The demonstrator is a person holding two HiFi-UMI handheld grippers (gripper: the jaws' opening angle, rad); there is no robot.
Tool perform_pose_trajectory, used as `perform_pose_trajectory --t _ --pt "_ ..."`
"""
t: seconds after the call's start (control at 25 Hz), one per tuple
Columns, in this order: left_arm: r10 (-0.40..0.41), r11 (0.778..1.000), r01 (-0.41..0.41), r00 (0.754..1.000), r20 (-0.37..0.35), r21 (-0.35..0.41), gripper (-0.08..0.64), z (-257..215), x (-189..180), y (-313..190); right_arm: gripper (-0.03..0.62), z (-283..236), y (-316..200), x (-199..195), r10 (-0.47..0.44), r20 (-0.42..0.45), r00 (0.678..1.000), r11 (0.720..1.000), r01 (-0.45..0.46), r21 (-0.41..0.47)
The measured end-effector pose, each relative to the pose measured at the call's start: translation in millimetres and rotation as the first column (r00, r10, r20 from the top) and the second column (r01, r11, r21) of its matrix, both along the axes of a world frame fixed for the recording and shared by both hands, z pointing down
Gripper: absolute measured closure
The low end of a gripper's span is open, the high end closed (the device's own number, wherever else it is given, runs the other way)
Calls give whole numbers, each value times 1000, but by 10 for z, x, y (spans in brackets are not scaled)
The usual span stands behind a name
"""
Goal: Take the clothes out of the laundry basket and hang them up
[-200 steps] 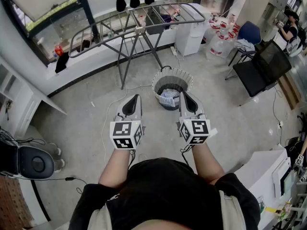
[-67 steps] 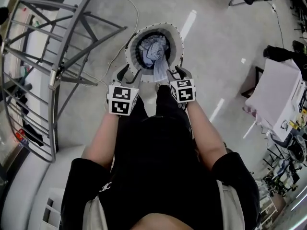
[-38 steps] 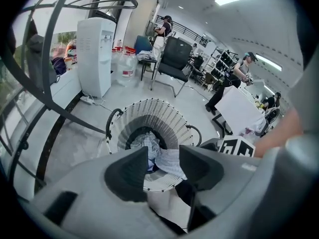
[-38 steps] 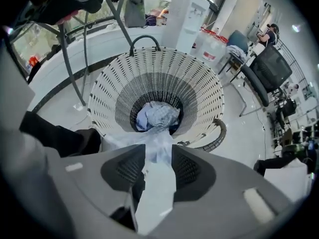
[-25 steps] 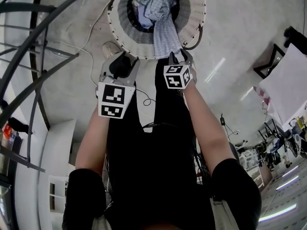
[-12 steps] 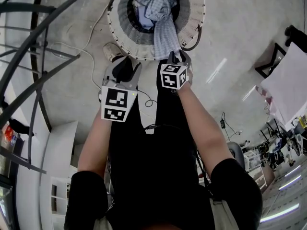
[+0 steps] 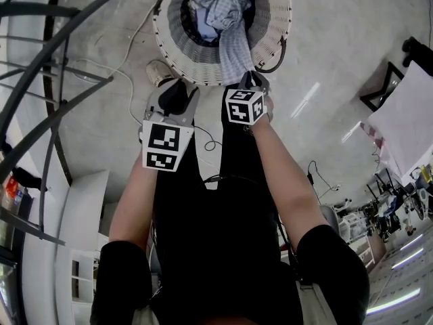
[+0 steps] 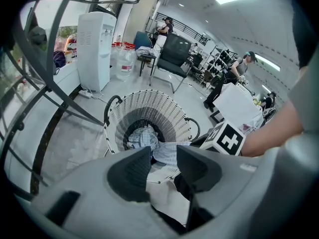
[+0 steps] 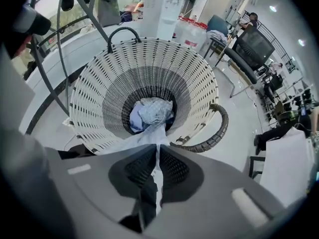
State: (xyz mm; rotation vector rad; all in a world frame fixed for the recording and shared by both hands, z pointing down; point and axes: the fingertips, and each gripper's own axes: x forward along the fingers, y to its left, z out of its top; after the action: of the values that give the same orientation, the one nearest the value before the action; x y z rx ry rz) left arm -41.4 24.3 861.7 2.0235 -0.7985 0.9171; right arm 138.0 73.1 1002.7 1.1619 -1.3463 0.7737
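The checked garment (image 7: pixel 234 42) is stretched lengthwise from the laundry basket (image 7: pixel 276 15) over its near rim to the right tool (image 7: pixel 251 80), just now clenched on its end. The left tool (image 7: pixel 173 99), narrowed slightly yet released and empty, is held just beside, left of the garment.

The top edge crops the laundry basket (image 7: pixel 277 19).

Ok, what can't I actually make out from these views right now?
- Head view: the marker cube covers where the right gripper meets the checked garment. The right gripper view shows its jaws, which have just been closing, pinching the cloth.
- Right gripper view: how many pieces form the pile deep in the laundry basket; too crumpled.
- Head view: the drying rack is cut off by the left edge.
- Garment type: mostly bunched in the basket.
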Motion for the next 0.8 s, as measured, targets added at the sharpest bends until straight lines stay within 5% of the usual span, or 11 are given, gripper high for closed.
perform_pose_trajectory --t 0.4,0.8 --pt "-18 1000 18 1000 -6 23 394 -76 38 -53 565 -345 -92 48 43 153 987 997 -53 62" --pt "-24 996 26 999 -28 88 394 -502 172 -196 575 -1266 -493 154 9 316 949 975 -78 206"
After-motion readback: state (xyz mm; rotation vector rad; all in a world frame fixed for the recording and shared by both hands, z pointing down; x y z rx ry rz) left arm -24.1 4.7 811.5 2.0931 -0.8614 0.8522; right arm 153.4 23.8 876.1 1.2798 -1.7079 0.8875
